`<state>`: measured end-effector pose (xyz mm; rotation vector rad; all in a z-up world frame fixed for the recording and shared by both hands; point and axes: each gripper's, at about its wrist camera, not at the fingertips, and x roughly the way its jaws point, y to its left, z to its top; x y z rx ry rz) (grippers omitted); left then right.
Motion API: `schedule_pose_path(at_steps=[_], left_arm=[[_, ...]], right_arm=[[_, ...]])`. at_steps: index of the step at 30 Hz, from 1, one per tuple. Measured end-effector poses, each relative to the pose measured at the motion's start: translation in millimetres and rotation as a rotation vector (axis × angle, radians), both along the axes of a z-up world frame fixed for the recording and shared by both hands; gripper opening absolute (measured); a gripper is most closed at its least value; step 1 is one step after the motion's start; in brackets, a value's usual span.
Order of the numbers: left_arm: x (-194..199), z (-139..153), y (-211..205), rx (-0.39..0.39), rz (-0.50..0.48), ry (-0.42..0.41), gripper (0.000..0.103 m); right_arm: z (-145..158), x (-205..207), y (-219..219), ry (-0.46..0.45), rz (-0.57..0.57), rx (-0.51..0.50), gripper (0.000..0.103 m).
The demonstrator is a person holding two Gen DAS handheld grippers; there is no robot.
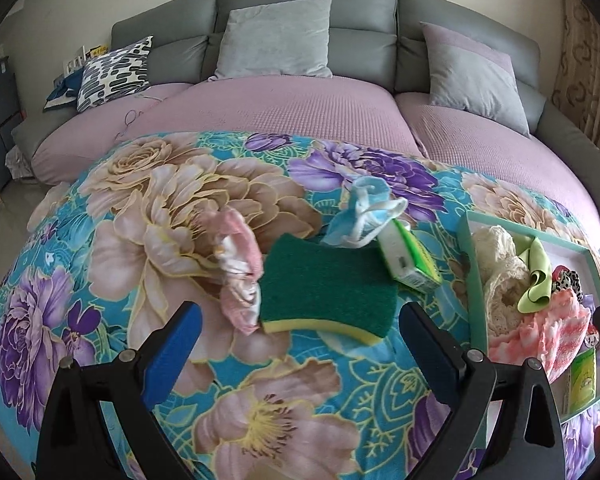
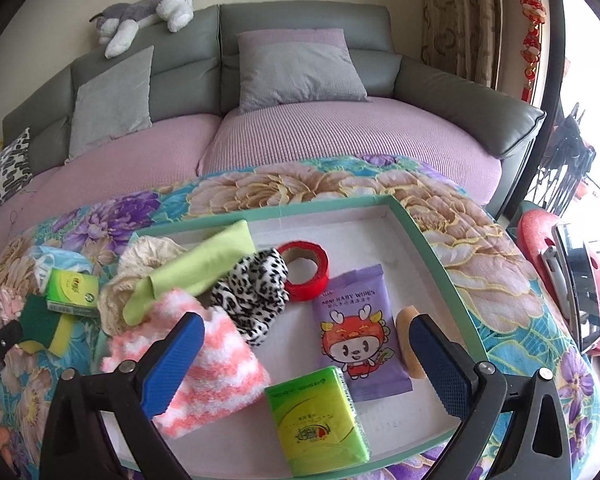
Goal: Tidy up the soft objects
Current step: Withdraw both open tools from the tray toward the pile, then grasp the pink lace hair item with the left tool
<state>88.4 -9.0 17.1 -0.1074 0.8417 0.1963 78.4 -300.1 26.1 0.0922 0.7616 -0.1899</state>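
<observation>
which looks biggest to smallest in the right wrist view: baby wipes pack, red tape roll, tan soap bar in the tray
1. baby wipes pack, plainly largest.
2. red tape roll.
3. tan soap bar, partly hidden behind the right claw's finger, so its full size is unsure.

You get soft, even daylight; window (image 2: 588, 80) blown out at 2 o'clock, strong fisheye bending and black corners, centre sharp.

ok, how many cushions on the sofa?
4. Patterned black-and-white cushion at the sofa's left end, plain grey cushion in the middle, grey-and-lilac cushion on the right, and a dark blue one partly hidden behind the patterned one. More could be out of frame.
</observation>
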Motion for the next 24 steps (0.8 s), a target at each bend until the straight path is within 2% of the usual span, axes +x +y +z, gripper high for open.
schedule_pose_path(at_steps=[3, 7, 24], left_arm=[[-3, 4, 10, -0.011, 0.021, -0.011, 0.099], [-5, 7, 24, -0.017, 0.050, -0.021, 0.099], [-20, 12, 99, -0.045, 0.234, -0.043, 0.099]], right_arm=[[12, -5, 6, -0.049, -0.003, -0.007, 0.103], [23, -7, 18, -0.099, 0.031, 0.032, 0.103], [6, 8, 131, -0.036, 0.273, 0.079, 0.103]])
